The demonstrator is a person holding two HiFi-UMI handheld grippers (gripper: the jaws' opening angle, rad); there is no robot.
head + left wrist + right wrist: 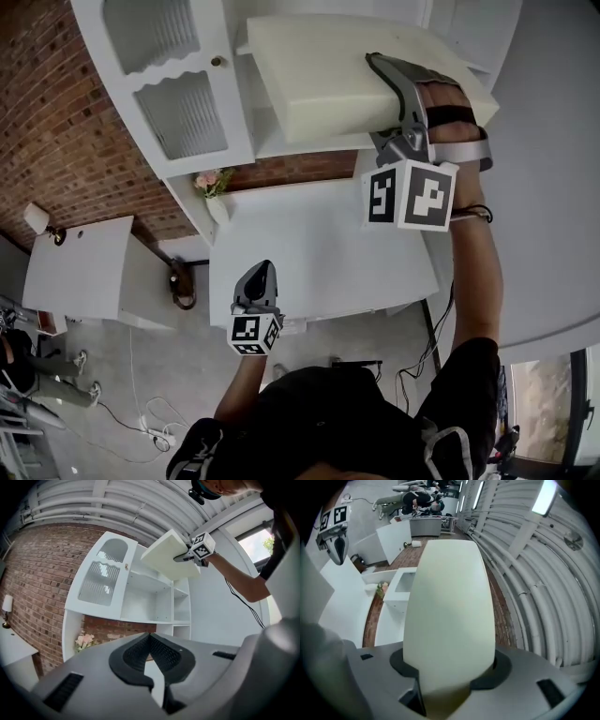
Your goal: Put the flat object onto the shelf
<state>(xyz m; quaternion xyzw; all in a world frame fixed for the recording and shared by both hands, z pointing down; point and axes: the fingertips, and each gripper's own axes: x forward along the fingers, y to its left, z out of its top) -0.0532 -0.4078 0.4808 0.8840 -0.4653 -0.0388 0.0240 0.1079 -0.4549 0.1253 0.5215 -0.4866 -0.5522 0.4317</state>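
Note:
The flat object (319, 75) is a thick cream board, held up high in front of the white shelf unit (281, 145). My right gripper (398, 89) is shut on the board's right edge. In the right gripper view the board (450, 597) fills the gap between the jaws of the right gripper (450, 665) and hides what lies ahead. The left gripper view shows the board (164, 555) tilted beside the open compartments of the shelf unit (150, 597). My left gripper (258, 281) hangs lower, over the table; its jaws are shut and empty (150, 639).
A cabinet door with ribbed glass (183, 103) stands swung open at the shelf unit's left. Pink flowers in a small vase (214, 181) sit at the back left of the white table (309, 253). A smaller white table (80, 267) stands by the brick wall (47, 112).

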